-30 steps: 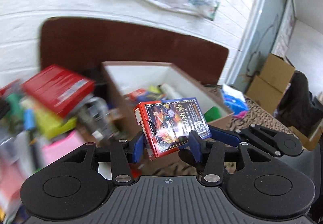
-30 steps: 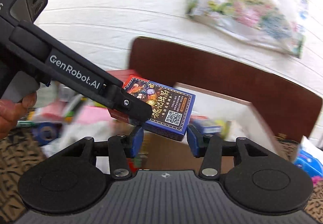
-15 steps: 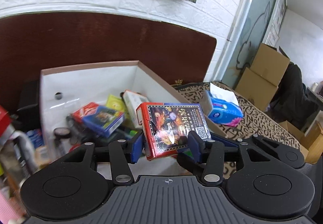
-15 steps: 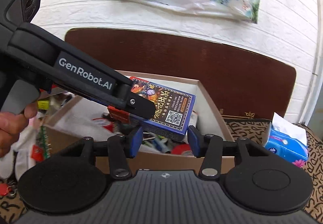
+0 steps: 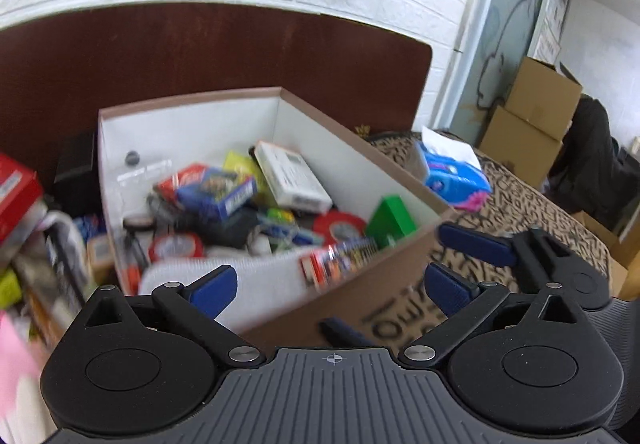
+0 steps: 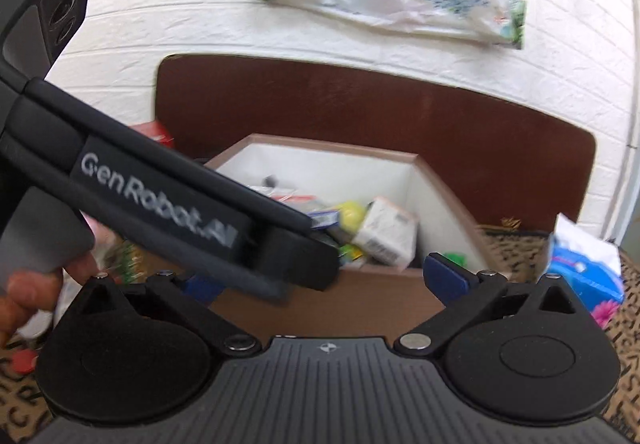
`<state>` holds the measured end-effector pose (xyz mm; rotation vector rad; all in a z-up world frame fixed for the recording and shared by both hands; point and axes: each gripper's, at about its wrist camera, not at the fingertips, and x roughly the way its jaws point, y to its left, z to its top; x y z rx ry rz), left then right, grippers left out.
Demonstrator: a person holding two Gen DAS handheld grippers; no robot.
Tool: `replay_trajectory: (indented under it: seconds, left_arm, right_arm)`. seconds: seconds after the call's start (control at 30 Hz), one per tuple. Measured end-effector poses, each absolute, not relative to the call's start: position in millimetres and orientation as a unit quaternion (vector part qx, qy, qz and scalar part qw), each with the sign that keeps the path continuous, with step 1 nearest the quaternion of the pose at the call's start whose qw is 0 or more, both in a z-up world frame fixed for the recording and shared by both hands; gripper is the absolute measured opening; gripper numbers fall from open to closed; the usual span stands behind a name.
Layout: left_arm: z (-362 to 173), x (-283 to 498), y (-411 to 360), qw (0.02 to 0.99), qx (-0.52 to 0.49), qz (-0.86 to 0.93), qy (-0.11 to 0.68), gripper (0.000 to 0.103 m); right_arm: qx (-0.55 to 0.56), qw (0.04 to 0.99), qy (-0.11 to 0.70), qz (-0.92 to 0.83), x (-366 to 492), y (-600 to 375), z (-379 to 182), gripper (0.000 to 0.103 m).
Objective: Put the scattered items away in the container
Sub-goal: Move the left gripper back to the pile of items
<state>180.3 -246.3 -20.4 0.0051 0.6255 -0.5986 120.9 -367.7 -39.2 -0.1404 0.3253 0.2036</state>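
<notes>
A brown cardboard box (image 5: 344, 123) with white inner walls holds several small packs and tape rolls. A red and blue card pack (image 5: 336, 264), blurred, lies tilted at the box's near edge, free of any gripper. My left gripper (image 5: 330, 290) is open and empty just in front of the box. My right gripper (image 6: 326, 282) is open and empty, also facing the box (image 6: 432, 183). The left gripper's black body (image 6: 160, 211) crosses the right wrist view and hides part of the box.
A pile of loose items (image 5: 24, 236) lies left of the box. A blue tissue pack (image 5: 452, 175) sits right of it on a leopard-print cover. A brown headboard (image 5: 200, 47) and white brick wall stand behind. Cardboard boxes (image 5: 528, 115) are stacked at the far right.
Both grippers have opened. The card pack that was held between the fingers has dropped toward the box's near edge.
</notes>
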Motion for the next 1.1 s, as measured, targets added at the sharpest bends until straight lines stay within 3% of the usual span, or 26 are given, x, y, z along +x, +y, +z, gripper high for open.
replay_trajectory:
  seconds: [0.2,0.63,1.1]
  left_arm:
    - [-20,140,-237,0.923,0.061,-0.275,0.262,0.103]
    - [-1,89,-180,0.937,-0.009,-0.248,0.247,0.103]
    - [-77,31,-40,0.923,-0.124,-0.124,0.343,0.103]
  right_arm:
    - [-0.052,0.975,0.182,0.113,95,-353,-43,0.103]
    - [-0.095,0.972,0.159,0.142,52,-311,-20,0.103]
    - [-0.094,0.914,0.281,0.278,23,-204,-89,0.103]
